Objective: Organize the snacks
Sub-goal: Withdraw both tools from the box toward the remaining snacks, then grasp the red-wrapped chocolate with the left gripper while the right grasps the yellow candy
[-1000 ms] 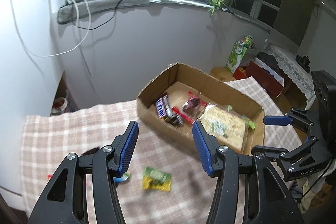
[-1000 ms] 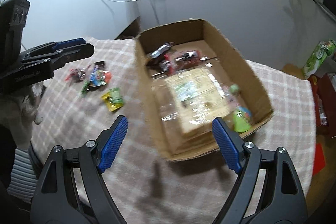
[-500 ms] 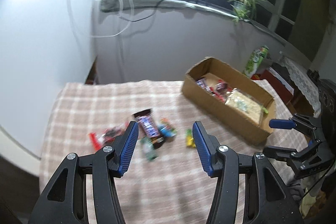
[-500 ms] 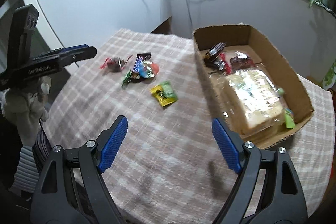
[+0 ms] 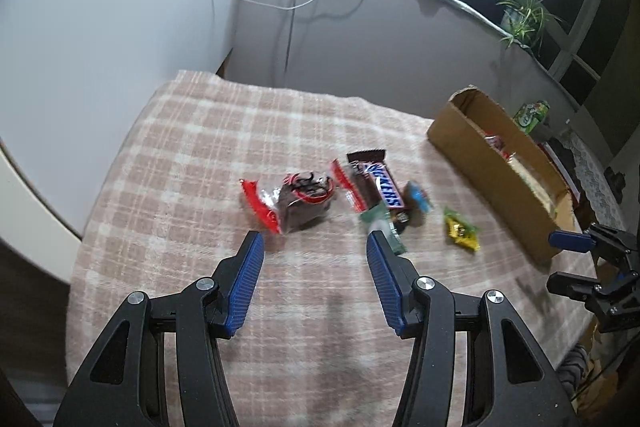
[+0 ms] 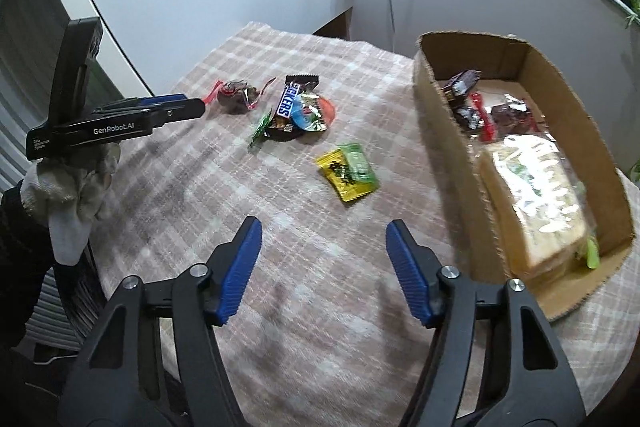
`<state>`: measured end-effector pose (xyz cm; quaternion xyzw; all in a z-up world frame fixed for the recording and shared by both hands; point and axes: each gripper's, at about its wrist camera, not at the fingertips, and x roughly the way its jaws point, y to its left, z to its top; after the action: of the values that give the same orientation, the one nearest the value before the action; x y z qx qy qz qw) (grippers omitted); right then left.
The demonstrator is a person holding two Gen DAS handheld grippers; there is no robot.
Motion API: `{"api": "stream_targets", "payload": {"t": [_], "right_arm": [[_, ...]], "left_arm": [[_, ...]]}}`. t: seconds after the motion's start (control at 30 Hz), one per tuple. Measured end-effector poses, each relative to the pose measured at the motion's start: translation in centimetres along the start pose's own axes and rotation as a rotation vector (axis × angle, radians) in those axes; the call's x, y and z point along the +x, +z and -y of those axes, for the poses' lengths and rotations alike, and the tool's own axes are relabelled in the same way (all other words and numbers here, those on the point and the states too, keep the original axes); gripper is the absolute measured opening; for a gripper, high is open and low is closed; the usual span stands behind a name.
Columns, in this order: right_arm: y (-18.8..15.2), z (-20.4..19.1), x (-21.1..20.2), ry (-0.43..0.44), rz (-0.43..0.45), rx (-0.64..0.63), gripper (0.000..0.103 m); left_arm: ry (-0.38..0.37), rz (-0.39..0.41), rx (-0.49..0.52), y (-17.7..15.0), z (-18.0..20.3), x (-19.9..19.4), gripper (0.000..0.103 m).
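Across the checked tabletop [image 6: 280, 307], loose snacks lie at about ten to twelve o'clock of the right gripper [image 6: 322, 267]; cardboard box [image 6: 472, 163] at its two o'clock, well apart from the pile.

Left gripper [image 5: 312, 279]: jaws parted, nothing between them, hovering just short of the dark chocolate cake packet with red ends [image 5: 298, 203], which sits at its twelve o'clock. Right gripper: jaws closing, nothing between them; yellow-green candy sachet [image 6: 347, 174] lies at its twelve o'clock, a little way off.

Step in hand, as I read it: each gripper reaching for a loose snack to carry to the box.
- Left: come down over the cake packet across its narrow width, one pad each side, not on the crinkly red ends, which would likely slip.
- Right: the sachet is flat; press the pads low against the cloth and pinch an edge. Closing this early risks arriving too narrow.
- Keep the two grippers apart; the heap beside the Snickers bar [image 6: 289, 101] overlaps, so lift the top piece first.

Count, loose on cloth: one cake packet, one Snickers bar, one yellow-green sachet, one round orange-rimmed sweet [image 6: 316, 111], one green wrapper [image 5: 382, 227]; more may hide underneath.
Count, in box: one large wrapped sandwich [image 6: 532, 195], several small dark and red wrappers, number unclear.
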<state>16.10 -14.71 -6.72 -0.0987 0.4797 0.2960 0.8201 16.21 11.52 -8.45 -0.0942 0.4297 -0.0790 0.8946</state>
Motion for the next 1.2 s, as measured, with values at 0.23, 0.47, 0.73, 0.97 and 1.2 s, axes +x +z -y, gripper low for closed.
{"api": "stream_targets", "payload": {"t": [0.23, 0.47, 0.73, 0.97, 1.2], "right_arm": [[0.5, -0.2, 2.3, -0.04, -0.029, 0.008, 0.063], [1.7, -0.1, 4.4, -0.034, -0.055, 0.024, 0.055], [2.8, -0.7, 6.7, -0.016, -0.089, 0.0, 0.045], [3.6, -0.5, 8.5, -0.063, -0.11, -0.015, 0.045], [4.1, -0.1, 9.4, -0.106, -0.121, -0.035, 0.045]], "left_arm": [[-0.02, 0.005, 0.009, 0.6, 0.0, 1.9, 0.053], [-0.02, 0.03, 0.021, 1.4, -0.2, 3.0, 0.053], [-0.021, 0.04, 0.042, 2.1, -0.3, 3.5, 0.053], [-0.016, 0.025, 0.048, 1.9, -0.5, 4.2, 0.053], [-0.005, 0.024, 0.063, 2.2, 0.0, 4.8, 0.053]]}}
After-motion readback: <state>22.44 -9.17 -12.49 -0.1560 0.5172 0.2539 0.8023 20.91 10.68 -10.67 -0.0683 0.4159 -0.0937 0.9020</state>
